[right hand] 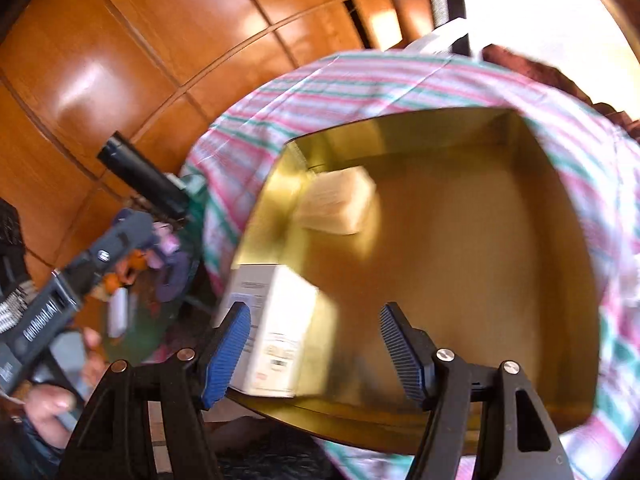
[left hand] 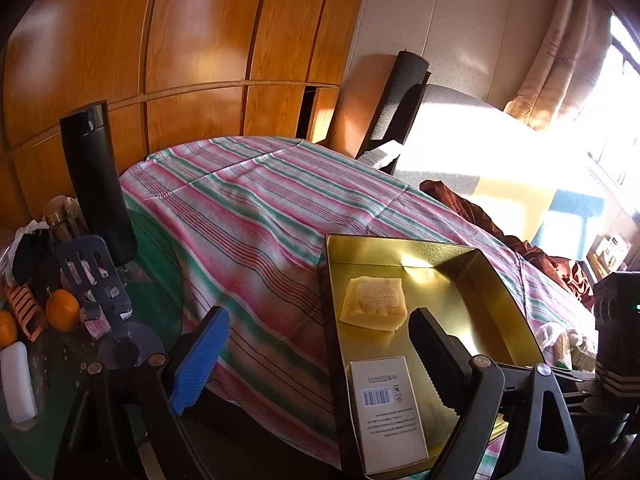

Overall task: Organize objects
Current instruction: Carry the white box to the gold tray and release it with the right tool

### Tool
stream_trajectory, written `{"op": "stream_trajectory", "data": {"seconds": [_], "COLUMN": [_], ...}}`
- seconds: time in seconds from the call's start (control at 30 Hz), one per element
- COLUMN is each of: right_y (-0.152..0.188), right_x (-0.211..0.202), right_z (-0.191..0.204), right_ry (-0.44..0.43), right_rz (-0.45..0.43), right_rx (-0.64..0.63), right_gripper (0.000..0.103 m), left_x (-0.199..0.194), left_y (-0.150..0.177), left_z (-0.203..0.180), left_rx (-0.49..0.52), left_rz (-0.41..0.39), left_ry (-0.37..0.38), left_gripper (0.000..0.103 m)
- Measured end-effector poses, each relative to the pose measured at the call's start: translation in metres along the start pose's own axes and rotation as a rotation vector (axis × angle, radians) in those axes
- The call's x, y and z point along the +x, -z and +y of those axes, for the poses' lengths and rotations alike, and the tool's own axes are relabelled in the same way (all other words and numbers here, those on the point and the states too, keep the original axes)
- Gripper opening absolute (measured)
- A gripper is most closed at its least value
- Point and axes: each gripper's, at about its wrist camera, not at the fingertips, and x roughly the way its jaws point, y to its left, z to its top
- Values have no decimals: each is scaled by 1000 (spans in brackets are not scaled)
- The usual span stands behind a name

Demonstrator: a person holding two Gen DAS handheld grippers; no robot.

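Hovering over gold tray, we hold right gripper spread, empty; white box near-left inside tray, beside left finger. Left gripper also spread, empty.

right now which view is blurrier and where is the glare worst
The right wrist view is motion-smeared: the white box and gold tray have soft edges, with sun glare at the top right. The left wrist view is sharp, the box's barcode crisp, but the window and bed beneath are blown out white. Both bend the wardrobe panels.
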Motion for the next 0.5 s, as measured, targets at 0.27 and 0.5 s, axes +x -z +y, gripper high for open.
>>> {"op": "stream_trajectory", "data": {"seconds": [0.27, 0.5], "right_y": [15, 39], "right_x": [-47, -86], "right_z": [-60, -125], "right_ry": [218, 380], "right_rz": [-89, -77], "right_rx": [69, 169], "right_gripper": [69, 69], "left_x": [0, 2], "left_y": [7, 22], "left_z": [-52, -115], "left_rx": [102, 234], "left_rz": [25, 69], "left_ry": [95, 219], "left_gripper": [92, 92]}}
